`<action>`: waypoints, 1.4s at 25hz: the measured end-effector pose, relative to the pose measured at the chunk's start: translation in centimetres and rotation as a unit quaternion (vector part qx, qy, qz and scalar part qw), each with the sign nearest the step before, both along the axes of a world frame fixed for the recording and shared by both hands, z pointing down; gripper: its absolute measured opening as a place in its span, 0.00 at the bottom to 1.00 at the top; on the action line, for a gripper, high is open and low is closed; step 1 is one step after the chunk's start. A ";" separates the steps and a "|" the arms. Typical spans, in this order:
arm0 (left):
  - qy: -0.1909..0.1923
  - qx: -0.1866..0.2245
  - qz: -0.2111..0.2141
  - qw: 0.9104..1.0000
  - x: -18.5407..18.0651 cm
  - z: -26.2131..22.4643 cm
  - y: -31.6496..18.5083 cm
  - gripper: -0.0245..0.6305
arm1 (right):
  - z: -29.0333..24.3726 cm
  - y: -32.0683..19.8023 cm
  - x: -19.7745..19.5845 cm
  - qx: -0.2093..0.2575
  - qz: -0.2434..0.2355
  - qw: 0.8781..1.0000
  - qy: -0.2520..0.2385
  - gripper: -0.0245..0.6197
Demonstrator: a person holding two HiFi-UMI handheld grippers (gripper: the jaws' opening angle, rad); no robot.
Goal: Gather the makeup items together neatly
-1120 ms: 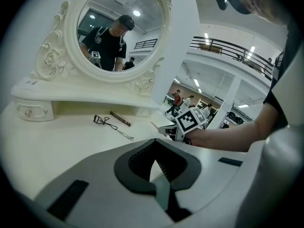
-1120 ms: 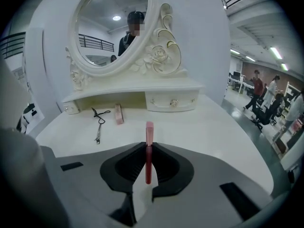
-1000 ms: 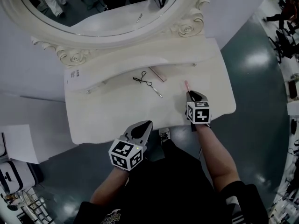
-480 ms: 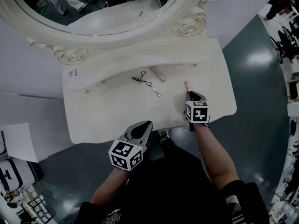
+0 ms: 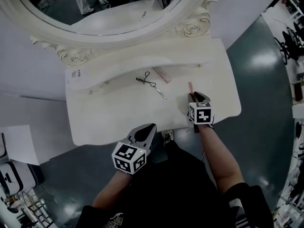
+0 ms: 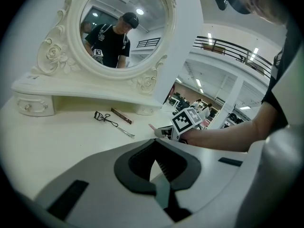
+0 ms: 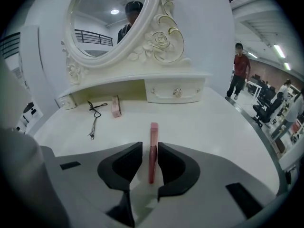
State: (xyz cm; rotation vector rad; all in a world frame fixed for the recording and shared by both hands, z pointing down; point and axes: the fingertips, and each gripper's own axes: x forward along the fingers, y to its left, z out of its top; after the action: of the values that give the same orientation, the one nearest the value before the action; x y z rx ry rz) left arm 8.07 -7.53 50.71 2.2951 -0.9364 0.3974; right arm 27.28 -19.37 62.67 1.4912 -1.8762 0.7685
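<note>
Dim head view, fisheye warp, dark corners

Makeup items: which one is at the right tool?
The pink stick, in the right tool, whose jaws have just been opening; the eyelash curler and slim box lie farther back.

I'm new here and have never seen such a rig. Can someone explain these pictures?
There is no robot: a person holds a two-jaw gripper in each hand. The top-down picture comes from a camera on the person's head, and the other two come from cameras riding on each gripper. On the white vanity table, below its mirror, lie an eyelash curler and a slim pinkish case. The left gripper is shut and empty. The right gripper has just been opening its jaws, and a pink stick stands between them, apparently released.
</note>
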 end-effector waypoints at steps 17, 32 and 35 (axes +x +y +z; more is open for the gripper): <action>0.005 0.036 0.013 0.999 -3.2 -2.9 3.0 0.05 | -11.3 4.6 -3.4 0.133 0.024 0.986 -0.098 0.08; 0.013 0.066 0.030 0.997 -9.8 -5.3 7.8 0.05 | -17.1 15.1 -16.6 0.151 -0.046 0.975 -0.154 0.08; 0.017 0.067 0.032 0.997 -11.4 -5.5 8.8 0.05 | -17.4 17.1 -18.9 0.150 -0.051 0.975 -0.159 0.08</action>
State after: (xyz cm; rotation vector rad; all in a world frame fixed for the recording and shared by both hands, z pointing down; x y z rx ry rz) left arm -3.29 1.29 45.25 2.4509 -0.8983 0.3294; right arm 8.41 -2.31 45.27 1.5005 -2.3784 0.7346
